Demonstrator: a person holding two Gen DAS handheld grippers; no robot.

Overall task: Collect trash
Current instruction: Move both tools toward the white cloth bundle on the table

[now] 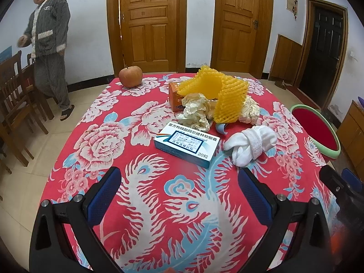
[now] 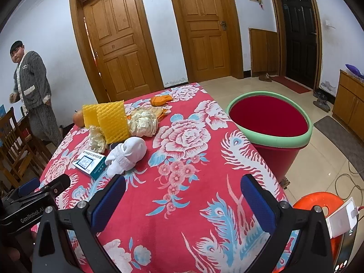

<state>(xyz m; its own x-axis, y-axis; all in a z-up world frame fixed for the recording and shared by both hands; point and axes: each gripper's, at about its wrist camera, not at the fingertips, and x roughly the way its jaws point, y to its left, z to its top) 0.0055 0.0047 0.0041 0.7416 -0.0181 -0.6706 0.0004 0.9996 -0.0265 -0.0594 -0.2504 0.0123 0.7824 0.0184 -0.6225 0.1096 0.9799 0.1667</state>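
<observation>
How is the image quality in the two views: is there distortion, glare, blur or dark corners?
Left wrist view: strong fisheye bending, the doors lean, corners black; the white box has sharp, readable print; lighting soft, little shadow. Right wrist view: same bending and dark corners; the red bin is sharp; faint glare on the floor tiles; the gripper fingers are a little soft.
</observation>
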